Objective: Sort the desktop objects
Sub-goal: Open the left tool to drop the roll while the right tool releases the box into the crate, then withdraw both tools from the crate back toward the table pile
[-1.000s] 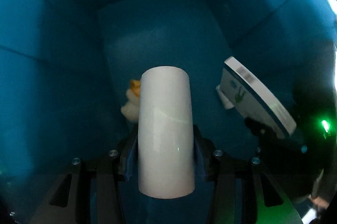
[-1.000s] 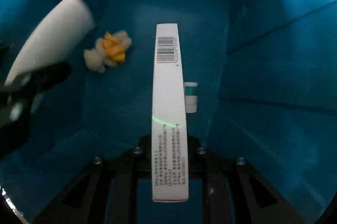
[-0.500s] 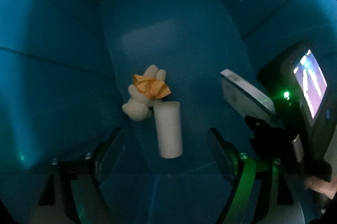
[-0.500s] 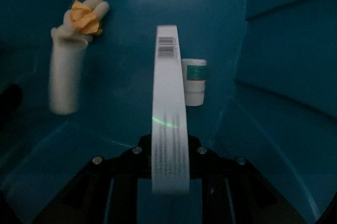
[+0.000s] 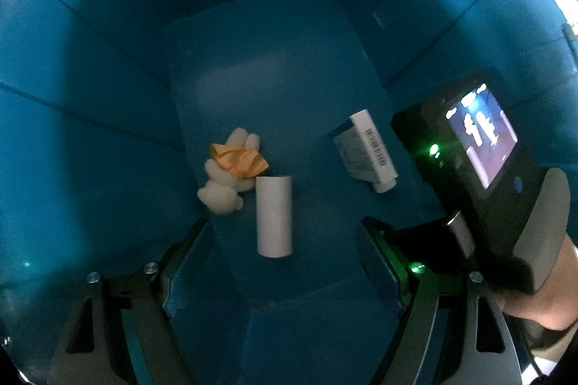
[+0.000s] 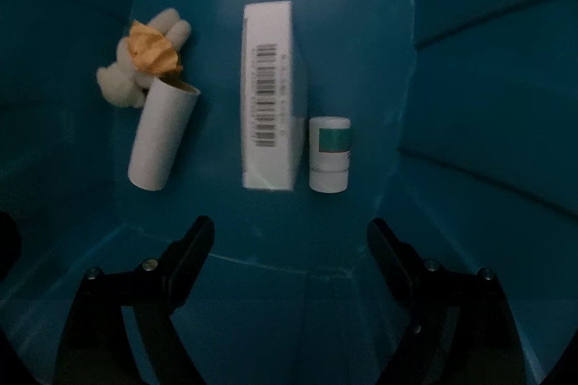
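Left gripper (image 5: 281, 247): jaws spread wide, holding nothing; it points down into a blue bin (image 5: 108, 77), a pose that fits a drop rather than a reach.
Just ahead of it: a white cardboard tube (image 5: 274, 215) lies on the bin floor between the finger lines, its far end touching a white plush toy (image 5: 221, 192) with a crumpled orange wrapper (image 5: 240, 161) on top; the pile sits ahead and to the left.
Ahead and right: a white barcoded box (image 5: 365, 146) rests flat, a small capped bottle (image 5: 385, 185) just beside its near end.
Far right: the other handset (image 5: 480, 168), screen lit, gripped by a bare hand (image 5: 542, 294).
Right gripper (image 6: 290, 240): jaws likewise parted and empty, aimed straight down; the box (image 6: 269, 95) lies dead ahead, lengthwise, the green-banded bottle (image 6: 329, 153) to its right, the tube (image 6: 162, 135), toy (image 6: 119, 85) and wrapper (image 6: 153, 54) off to the left.
Reading: all five items appear binned together as one sorted group; both tools seem free for the next item.
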A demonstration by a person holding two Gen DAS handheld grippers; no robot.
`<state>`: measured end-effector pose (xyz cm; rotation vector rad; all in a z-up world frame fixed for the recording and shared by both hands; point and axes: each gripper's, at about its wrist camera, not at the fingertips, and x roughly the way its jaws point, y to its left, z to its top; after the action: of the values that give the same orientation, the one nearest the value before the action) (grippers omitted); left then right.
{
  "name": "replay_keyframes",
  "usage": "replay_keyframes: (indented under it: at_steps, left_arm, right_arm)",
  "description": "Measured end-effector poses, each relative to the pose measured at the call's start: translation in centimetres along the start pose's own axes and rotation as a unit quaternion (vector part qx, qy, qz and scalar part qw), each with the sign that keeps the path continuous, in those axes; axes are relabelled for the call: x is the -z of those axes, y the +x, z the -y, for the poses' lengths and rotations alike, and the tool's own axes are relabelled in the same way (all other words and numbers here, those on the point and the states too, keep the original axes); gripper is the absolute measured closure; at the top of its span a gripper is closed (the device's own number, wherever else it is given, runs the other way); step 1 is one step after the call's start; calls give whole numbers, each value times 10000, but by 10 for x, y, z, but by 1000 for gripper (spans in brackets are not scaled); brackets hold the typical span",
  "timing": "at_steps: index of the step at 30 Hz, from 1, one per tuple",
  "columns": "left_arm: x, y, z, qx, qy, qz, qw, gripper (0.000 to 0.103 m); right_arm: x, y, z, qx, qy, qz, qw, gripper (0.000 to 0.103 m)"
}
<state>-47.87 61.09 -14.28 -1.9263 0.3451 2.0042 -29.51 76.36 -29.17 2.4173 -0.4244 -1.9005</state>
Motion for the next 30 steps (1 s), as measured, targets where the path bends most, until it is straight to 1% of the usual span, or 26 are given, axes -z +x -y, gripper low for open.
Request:
replay_keyframes:
  at_steps: [3,8,9,12,15,16,18,25,30]
  left_arm:
    - [8,-17,-2,2,-38,224,9997,22]
    - [22,-46,-5,1,-100,597,9982,22]
    - [25,-50,-5,-6,-112,666,9977,22]
    - [35,-61,-3,2,-133,806,9967,22]
    - [45,-70,1,15,-107,914,9958,22]
    - [48,-73,2,19,-99,950,9954,22]
    - [55,-79,5,28,-81,1021,9947,22]
    - [83,-98,6,38,-12,1273,9919,22]
    - [112,-113,3,67,135,1501,9886,22]
  right_arm:
    - [0,-22,4,-22,54,205,9998,16]
    - [18,-77,7,-138,114,713,9973,16]
    - [23,-77,8,-124,98,781,9968,16]
    - [37,-100,9,-63,10,980,9952,16]
    - [56,-91,-4,-16,-30,1150,9934,16]
    - [53,-88,-6,-16,-40,1173,9931,16]
    - [60,-85,-7,8,-52,1222,9925,16]
    - [86,-93,-19,134,20,1425,9897,16]
    - [111,-104,-38,151,171,1687,9854,16]
